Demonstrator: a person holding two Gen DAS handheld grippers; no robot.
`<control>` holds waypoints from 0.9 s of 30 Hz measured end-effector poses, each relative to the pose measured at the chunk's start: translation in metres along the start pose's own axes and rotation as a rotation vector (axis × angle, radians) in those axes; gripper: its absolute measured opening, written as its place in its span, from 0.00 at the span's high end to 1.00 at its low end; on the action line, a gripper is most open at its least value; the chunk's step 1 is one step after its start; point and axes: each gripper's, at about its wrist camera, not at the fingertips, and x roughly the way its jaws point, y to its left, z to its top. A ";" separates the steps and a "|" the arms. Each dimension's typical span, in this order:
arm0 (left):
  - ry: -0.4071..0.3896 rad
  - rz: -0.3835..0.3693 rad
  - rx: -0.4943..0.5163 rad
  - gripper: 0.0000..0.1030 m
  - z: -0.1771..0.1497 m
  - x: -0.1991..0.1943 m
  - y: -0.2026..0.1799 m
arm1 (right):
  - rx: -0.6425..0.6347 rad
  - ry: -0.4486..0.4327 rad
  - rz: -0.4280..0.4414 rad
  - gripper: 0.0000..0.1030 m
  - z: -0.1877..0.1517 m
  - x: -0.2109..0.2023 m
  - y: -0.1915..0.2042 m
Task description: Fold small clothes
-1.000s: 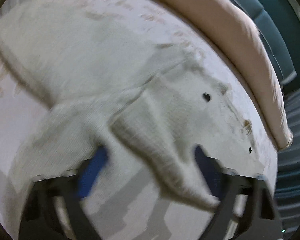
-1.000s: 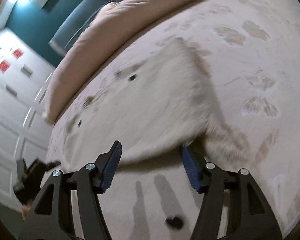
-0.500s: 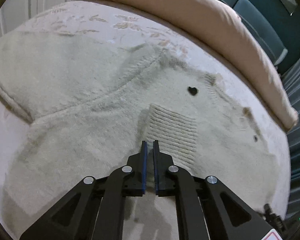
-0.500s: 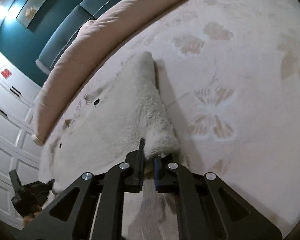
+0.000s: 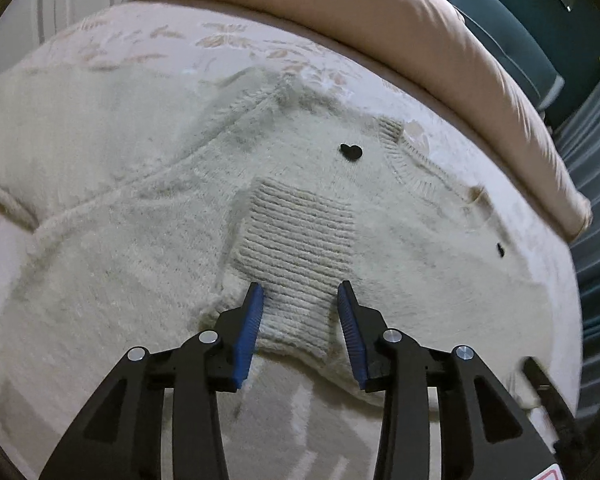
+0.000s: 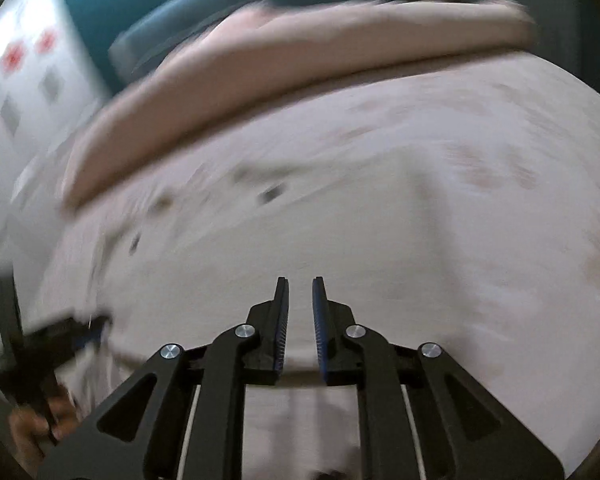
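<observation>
Left wrist: jaws apart, straddling but not clamping the ribbed cuff [image 5: 300, 248] of a cream sweater [image 5: 148, 240]. Left gripper [image 5: 300, 320] sits at the sweater's near edge. Sweater lies flat on the bed [image 5: 228, 36]; a sleeve is laid over the body, cuff below the black button [image 5: 351, 152]. One sleeve fold judged done; further folds left.

Right wrist: blurred. Jaws nearly together, narrow gap, nothing visibly held. Right gripper [image 6: 300, 320] over the sweater's near edge.
</observation>
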 end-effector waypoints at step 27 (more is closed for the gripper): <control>-0.238 0.222 -0.801 0.27 0.106 -0.118 0.430 | -0.166 -0.007 -0.119 0.44 -0.153 -0.048 0.043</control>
